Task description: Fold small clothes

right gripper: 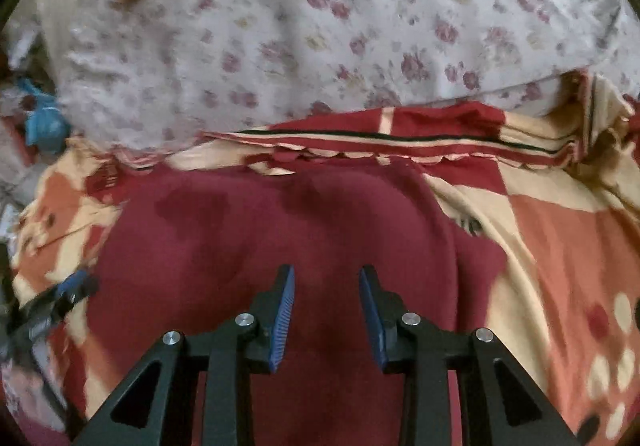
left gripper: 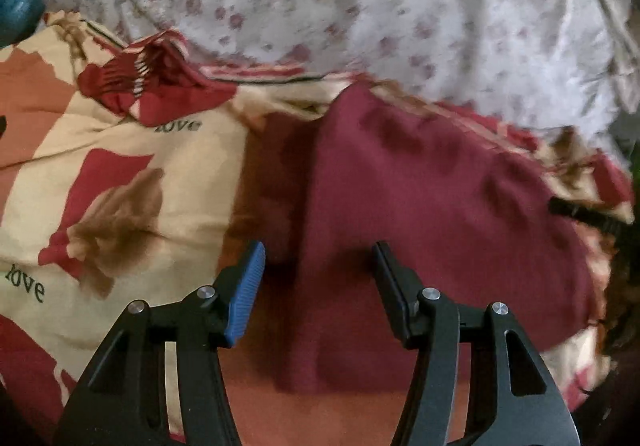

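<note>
A dark maroon garment [left gripper: 432,206] lies spread on a patterned bedspread, with a fold ridge along its left side. My left gripper [left gripper: 320,250] is open and empty, hovering over the garment's near left edge. In the right wrist view the same maroon garment [right gripper: 280,222] fills the middle. My right gripper [right gripper: 327,274] is open and empty just above its near part. The left gripper [right gripper: 68,294] shows at the far left edge of the right wrist view. The right gripper's black tip [left gripper: 580,212] shows at the right edge of the left wrist view.
The bedspread [left gripper: 120,174] is cream, red and orange with "love" print. A white floral sheet [left gripper: 360,14] lies bunched behind it, also in the right wrist view [right gripper: 320,26]. A blue object [left gripper: 20,2] sits at the far left. A crumpled red striped cloth [left gripper: 152,82] lies on the bedspread.
</note>
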`<action>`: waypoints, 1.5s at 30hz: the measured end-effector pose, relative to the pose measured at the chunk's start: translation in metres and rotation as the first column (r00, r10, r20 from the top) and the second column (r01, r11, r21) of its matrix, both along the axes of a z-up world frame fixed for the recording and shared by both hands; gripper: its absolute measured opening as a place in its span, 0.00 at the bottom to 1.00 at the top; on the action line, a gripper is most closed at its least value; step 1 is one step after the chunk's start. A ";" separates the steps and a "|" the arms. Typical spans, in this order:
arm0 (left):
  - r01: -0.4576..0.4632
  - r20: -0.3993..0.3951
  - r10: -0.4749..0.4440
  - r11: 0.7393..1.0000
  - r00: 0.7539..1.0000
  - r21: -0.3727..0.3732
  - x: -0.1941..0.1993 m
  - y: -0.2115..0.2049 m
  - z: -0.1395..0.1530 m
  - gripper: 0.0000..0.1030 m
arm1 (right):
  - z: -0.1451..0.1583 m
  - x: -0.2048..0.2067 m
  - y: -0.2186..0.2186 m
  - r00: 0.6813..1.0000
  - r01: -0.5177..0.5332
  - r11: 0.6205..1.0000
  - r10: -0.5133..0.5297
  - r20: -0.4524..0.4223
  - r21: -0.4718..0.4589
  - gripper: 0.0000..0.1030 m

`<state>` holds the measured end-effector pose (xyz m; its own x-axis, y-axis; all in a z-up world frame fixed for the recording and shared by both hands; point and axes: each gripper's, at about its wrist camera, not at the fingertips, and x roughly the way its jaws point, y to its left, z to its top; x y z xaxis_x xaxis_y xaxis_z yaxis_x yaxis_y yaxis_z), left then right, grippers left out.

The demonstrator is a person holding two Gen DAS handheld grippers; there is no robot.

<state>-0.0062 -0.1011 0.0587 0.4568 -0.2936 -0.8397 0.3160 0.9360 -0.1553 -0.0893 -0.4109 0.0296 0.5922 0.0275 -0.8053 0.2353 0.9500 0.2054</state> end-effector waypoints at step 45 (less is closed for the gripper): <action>-0.009 -0.076 -0.002 0.989 0.997 -0.145 0.015 0.027 -0.027 0.70 | 0.001 0.168 0.195 0.945 -0.327 0.935 0.327 -0.019 -0.140 0.30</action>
